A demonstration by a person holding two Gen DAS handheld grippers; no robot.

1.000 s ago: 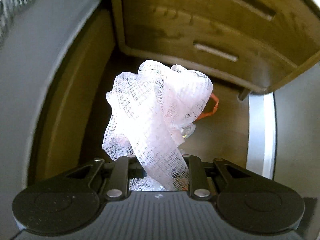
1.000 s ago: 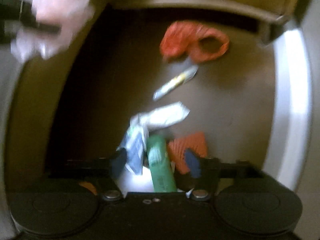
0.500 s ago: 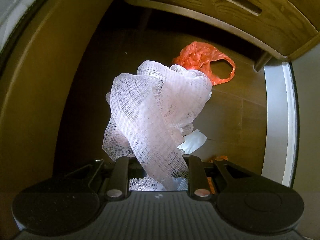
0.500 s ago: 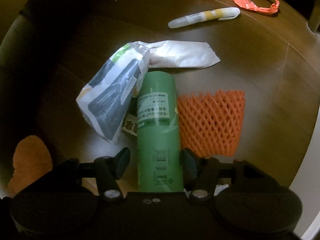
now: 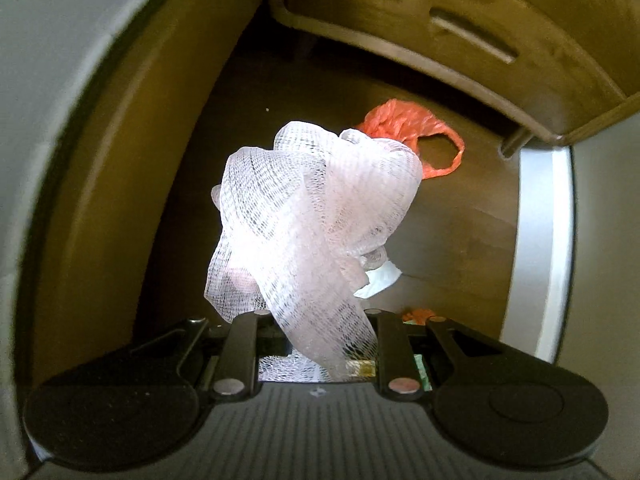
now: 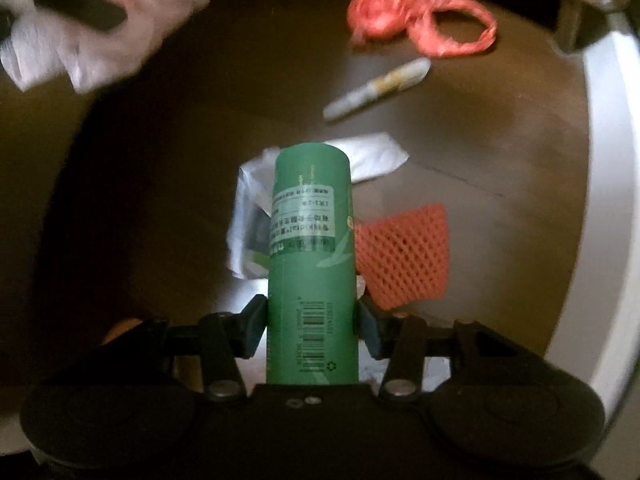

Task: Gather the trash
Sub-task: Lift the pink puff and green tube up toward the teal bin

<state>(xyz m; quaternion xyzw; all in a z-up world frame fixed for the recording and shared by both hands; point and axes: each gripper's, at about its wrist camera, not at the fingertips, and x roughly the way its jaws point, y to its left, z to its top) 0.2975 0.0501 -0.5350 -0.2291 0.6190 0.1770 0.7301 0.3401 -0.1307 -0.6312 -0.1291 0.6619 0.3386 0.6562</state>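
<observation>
Dark wooden tabletop carried scattered trash. Left claw clamped white mesh netting wad, lifted clear. Right claw, jaws just closing, pinched green cylindrical tube mid-body for pickup; orange foam net sleeve touched tube's right.

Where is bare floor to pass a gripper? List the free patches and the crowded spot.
Free: dark floor left of the green tube, and the strip between the orange foam net and white edge. Crowded: around the tube, with wrapper, net, pen and orange bag.
</observation>
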